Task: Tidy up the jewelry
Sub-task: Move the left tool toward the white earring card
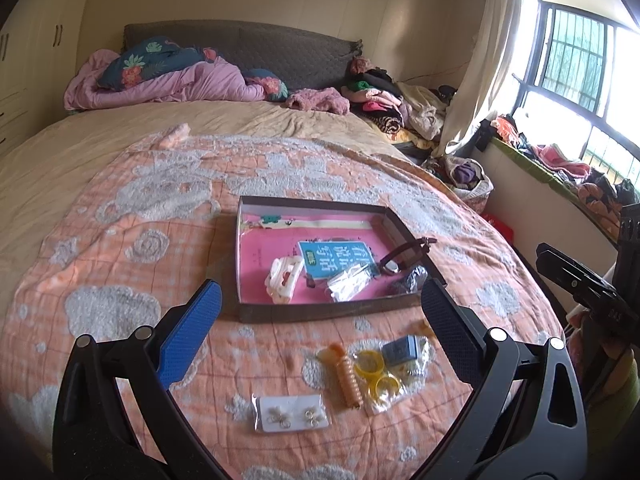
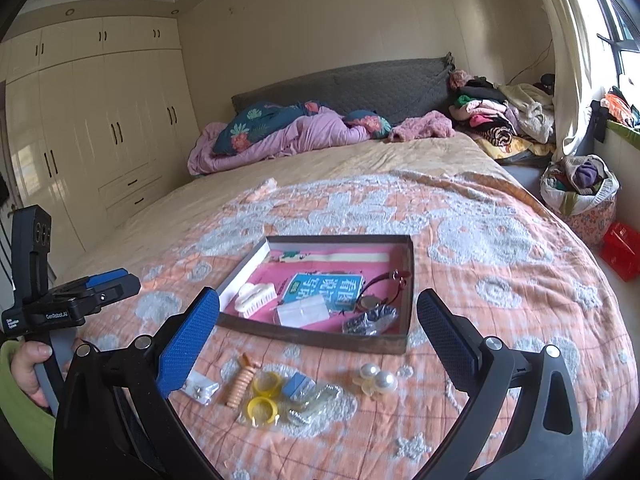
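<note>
Left wrist view: I'm holding my left gripper [image 1: 320, 312] with jaws wide apart, gripping nothing, hovering over the orange-and-white patterned quilt [image 1: 120, 248]. The shallow brown cardboard tray with pink lining [image 1: 248, 314] is lying just ahead between the fingertips. Inside it are sitting a white plastic claw hair clip [image 1: 283, 278], a clear plastic packet [image 1: 349, 286], a brown-strapped wristwatch [image 1: 404, 254] draped over the right wall, and a dark bagged item [image 1: 412, 280]. Nearer me, on the quilt, are lying a clear-sleeved white card of pearl earrings [image 1: 291, 414], an orange spiral hair tie [image 1: 348, 380], a clear bag of yellow plastic rings [image 1: 378, 376] and a small blue box [image 1: 400, 350]. My right gripper [image 1: 576, 280] is showing at the right edge; cannot tell its opening from here.

Right wrist view: my right gripper [image 2: 318, 314] is also gaping wide, empty, above the quilt [image 2: 500, 248]. The tray [image 2: 316, 338] is sitting just beyond the tips. Two white pearl beads on a clear clip [image 2: 378, 378] are lying near the right finger, apart from it. The spiral tie [image 2: 240, 386], yellow rings [image 2: 264, 396] and blue box [image 2: 298, 386] are lying between the fingers. The earring card [image 2: 200, 388] is partly hidden behind my left finger.
</note>
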The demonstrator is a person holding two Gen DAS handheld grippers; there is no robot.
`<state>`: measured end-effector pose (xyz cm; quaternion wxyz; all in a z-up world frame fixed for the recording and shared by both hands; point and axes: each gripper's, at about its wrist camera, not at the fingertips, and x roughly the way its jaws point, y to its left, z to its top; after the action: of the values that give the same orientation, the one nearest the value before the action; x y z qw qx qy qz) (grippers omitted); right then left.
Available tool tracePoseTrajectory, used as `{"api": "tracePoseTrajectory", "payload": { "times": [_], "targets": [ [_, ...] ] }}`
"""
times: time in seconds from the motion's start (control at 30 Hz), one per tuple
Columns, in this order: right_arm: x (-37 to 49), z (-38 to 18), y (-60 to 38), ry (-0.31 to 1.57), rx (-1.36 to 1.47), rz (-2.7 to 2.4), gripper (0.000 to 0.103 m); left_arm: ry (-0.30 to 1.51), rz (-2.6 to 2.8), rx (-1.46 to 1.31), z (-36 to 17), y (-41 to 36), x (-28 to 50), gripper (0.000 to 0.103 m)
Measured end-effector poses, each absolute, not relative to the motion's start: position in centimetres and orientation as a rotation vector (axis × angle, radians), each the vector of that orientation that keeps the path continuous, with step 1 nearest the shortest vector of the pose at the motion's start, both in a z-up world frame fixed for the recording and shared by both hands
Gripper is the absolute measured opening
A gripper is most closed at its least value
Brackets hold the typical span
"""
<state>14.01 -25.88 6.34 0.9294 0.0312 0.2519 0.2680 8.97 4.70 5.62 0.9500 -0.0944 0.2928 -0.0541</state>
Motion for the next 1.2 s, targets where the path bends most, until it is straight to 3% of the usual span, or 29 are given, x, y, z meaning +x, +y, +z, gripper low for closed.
{"api": "tracePoseTrajectory", "payload": {
  "times": [1.2],
  "targets": [
    [14.3,-1.3,-24.0,0.759,-0.051,0.572,0.098,0.914,-0.066,-0.078,-4.5,2.9,8.1,0.093]
  ]
}}
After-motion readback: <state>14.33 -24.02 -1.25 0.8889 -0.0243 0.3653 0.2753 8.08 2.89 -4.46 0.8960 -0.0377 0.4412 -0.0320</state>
